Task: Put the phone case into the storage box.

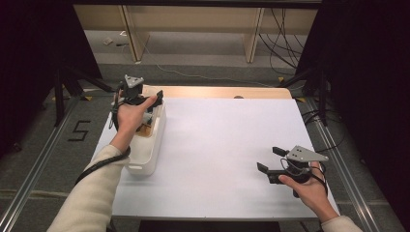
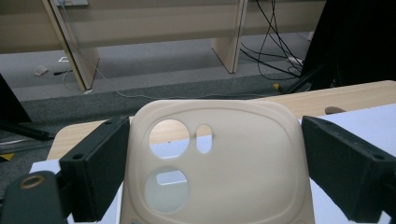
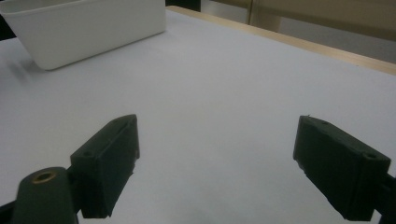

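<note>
Phone case (image 2: 219, 163) between left claw (image 2: 215, 172) jaws

A white sheet (image 3: 224, 93) spreads beneath and ahead of the right jaws. Beyond the left jaws lie a pale wooden table edge (image 2: 355, 91), grey floor (image 2: 154, 70), wooden furniture legs (image 2: 229, 51) and black cables (image 2: 271, 32).

Table (image 1: 217, 159) is covered by a white sheet, with a bare wood strip left exposed along the far edge. One white bin (image 1: 150, 150) is seated on it (left side, near the edge).
</note>
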{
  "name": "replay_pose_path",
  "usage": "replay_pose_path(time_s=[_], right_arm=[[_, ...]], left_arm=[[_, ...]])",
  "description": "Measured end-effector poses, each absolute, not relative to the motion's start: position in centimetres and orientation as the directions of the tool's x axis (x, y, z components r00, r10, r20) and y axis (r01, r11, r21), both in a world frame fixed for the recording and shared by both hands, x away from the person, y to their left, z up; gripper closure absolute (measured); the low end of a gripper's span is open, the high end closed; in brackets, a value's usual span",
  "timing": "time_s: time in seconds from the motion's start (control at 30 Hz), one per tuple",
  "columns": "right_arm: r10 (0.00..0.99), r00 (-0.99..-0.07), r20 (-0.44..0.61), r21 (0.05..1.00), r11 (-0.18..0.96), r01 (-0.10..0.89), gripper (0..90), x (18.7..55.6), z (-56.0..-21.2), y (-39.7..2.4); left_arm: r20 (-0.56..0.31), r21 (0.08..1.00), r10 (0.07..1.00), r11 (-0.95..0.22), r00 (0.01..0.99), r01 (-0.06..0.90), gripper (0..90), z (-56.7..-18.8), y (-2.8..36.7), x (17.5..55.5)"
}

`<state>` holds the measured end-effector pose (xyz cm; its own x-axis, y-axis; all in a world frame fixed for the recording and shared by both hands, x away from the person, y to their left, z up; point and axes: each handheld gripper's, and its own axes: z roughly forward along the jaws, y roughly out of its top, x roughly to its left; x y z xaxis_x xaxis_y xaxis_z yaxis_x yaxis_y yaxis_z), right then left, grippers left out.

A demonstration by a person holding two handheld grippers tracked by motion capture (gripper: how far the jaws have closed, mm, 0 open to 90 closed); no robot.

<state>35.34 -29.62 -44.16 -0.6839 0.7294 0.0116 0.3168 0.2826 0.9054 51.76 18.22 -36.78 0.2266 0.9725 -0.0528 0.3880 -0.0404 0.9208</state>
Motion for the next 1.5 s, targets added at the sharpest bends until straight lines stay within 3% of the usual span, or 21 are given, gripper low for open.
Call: replay_pose_path(time_s=[1.5], right_arm=[[0.724,-0.689,0.013,0.905,0.284,0.316,15.5,35.3,-44.1,-29.6]], left_arm=[[-0.065,0.915,0.971,-0.034,0.229,0.401,10.8,-38.2,18.1,52.8]])
